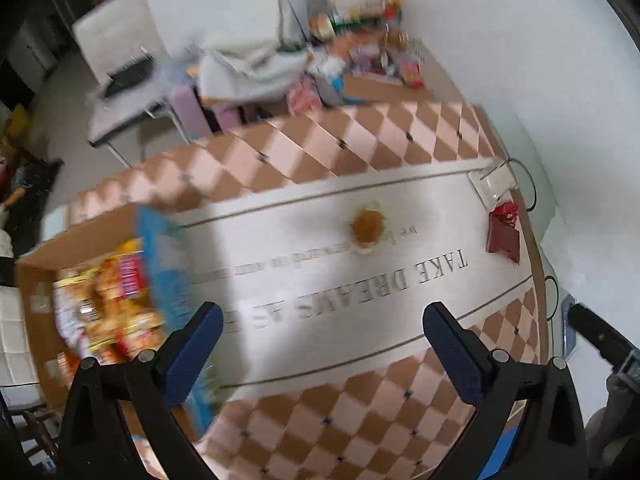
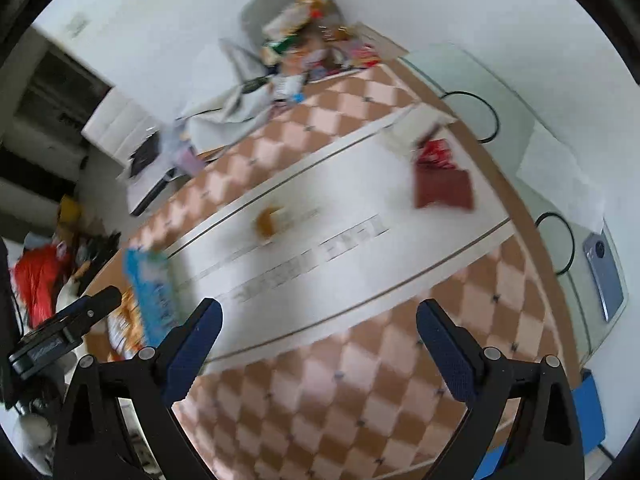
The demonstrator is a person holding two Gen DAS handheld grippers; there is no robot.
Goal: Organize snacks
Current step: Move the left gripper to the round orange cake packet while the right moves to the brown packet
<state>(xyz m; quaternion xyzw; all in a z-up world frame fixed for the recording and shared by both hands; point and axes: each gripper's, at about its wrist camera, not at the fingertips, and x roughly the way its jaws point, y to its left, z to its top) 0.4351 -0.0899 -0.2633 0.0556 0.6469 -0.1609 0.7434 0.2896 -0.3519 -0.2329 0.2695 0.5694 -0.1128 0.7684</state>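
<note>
A round orange wrapped snack (image 1: pixel 366 229) lies on the white table runner (image 1: pixel 304 236); it shows blurred in the right wrist view (image 2: pixel 269 221). A dark red snack packet (image 1: pixel 503 234) lies at the runner's right end, also in the right wrist view (image 2: pixel 440 180). A cardboard box (image 1: pixel 44 280) at the left holds several colourful snack packs (image 1: pixel 116 304) and a blue pack (image 1: pixel 164 264). My left gripper (image 1: pixel 322 354) is open and empty above the runner. My right gripper (image 2: pixel 318 354) is open and empty above the checkered cloth.
A checkered tablecloth (image 1: pixel 360 412) covers the table. A second cardboard box (image 1: pixel 380 88) with a heap of snacks (image 1: pixel 360 12) stands at the far end. A phone (image 2: pixel 604 276) lies on the glass edge at the right. A white chair (image 1: pixel 116 36) stands beyond.
</note>
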